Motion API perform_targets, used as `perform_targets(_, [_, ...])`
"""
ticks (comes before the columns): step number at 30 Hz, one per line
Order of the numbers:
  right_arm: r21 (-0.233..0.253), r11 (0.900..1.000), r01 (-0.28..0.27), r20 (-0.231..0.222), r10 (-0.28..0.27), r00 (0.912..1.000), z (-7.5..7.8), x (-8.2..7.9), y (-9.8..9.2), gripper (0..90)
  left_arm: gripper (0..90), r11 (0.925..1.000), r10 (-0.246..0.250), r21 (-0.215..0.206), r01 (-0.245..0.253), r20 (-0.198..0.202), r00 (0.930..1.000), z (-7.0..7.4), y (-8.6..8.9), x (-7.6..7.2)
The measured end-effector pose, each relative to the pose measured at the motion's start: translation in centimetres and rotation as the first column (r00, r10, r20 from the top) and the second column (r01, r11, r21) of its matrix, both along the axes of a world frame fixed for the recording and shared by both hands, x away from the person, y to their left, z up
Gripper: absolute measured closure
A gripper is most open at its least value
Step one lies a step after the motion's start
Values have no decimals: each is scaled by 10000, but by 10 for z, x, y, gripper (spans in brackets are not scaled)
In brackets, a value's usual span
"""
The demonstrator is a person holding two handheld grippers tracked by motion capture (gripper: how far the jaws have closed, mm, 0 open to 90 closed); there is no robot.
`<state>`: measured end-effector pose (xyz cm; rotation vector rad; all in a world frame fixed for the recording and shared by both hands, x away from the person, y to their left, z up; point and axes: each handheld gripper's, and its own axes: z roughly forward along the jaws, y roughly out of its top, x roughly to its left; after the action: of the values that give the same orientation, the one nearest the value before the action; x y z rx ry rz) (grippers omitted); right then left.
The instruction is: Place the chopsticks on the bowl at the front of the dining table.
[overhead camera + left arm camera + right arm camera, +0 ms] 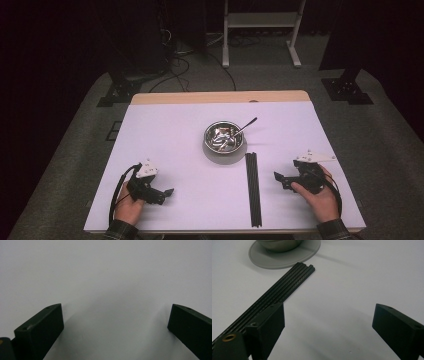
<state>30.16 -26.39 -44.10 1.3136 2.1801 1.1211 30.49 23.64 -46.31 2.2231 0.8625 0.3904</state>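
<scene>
Black sticks [253, 189] lying flat on the white table [175, 135], just in front of the metal bowl [223, 136], right gripper [278, 178] near the sticks, jaws wide apart, left gripper [167, 192] farther away, jaws wide apart, both holding nothing
</scene>
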Motion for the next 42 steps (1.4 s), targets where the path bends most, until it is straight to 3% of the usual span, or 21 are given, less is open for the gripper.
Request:
perform_targets(24, [24,9997,-226,-152,226,9996,-2,20,27,93,0,10000,-2,-2,2,3,10000,0,0,0])
perform_targets(42, [-619,9968,-498,-472,469,9978,-13,31,50,93,0,10000,4,-12,-4,-4,10000,0,0,0])
